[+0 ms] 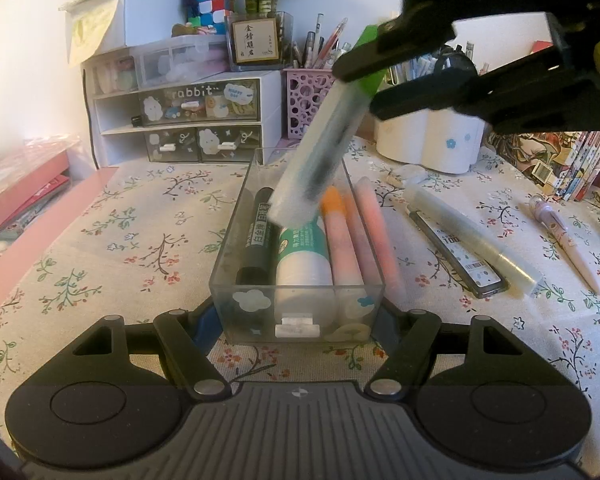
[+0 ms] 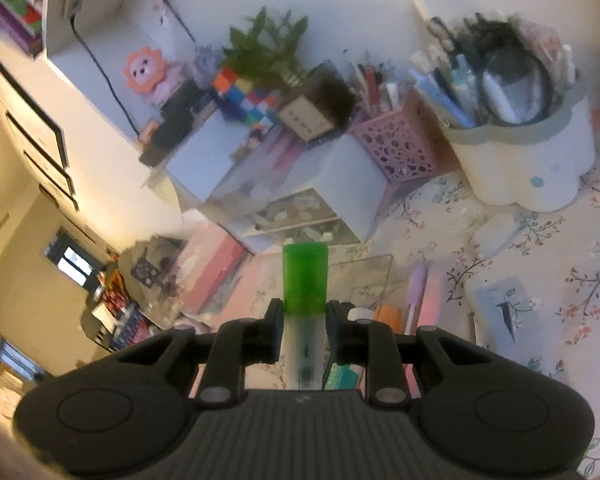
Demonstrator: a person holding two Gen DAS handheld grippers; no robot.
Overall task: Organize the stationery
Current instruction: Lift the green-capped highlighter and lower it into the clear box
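Nearest the lens in the left wrist view, the left hand-held gripper (image 1: 300,316) clamps the near end of a clear acrylic drawer (image 1: 298,248) on the floral-clothed counter (image 1: 132,240), its jaws closed on the side walls to steady it. Inside the drawer lie a black marker (image 1: 256,240) at the left, a white glue stick with a teal band (image 1: 302,264) in the middle, and pink pens, one orange-capped (image 1: 340,248), at the right.

Above the drawer's far half, the right hand-held gripper (image 1: 368,80) grips a translucent highlighter with a green cap (image 1: 320,152) just below the cap, the barrel slanting down, its blurred lower end over the glue stick.

Judging by this, the step in hand is dropping the highlighter into the drawer; next it likely needs lowering and laying flat before release. To the right on the counter wait a lead refill case (image 1: 456,256), a pale pen (image 1: 476,236) and a pink pen (image 1: 564,240).

Readable writing: "rabbit" on the far storage drawers (image 1: 192,116); the marker's Chinese characters are too small to read.
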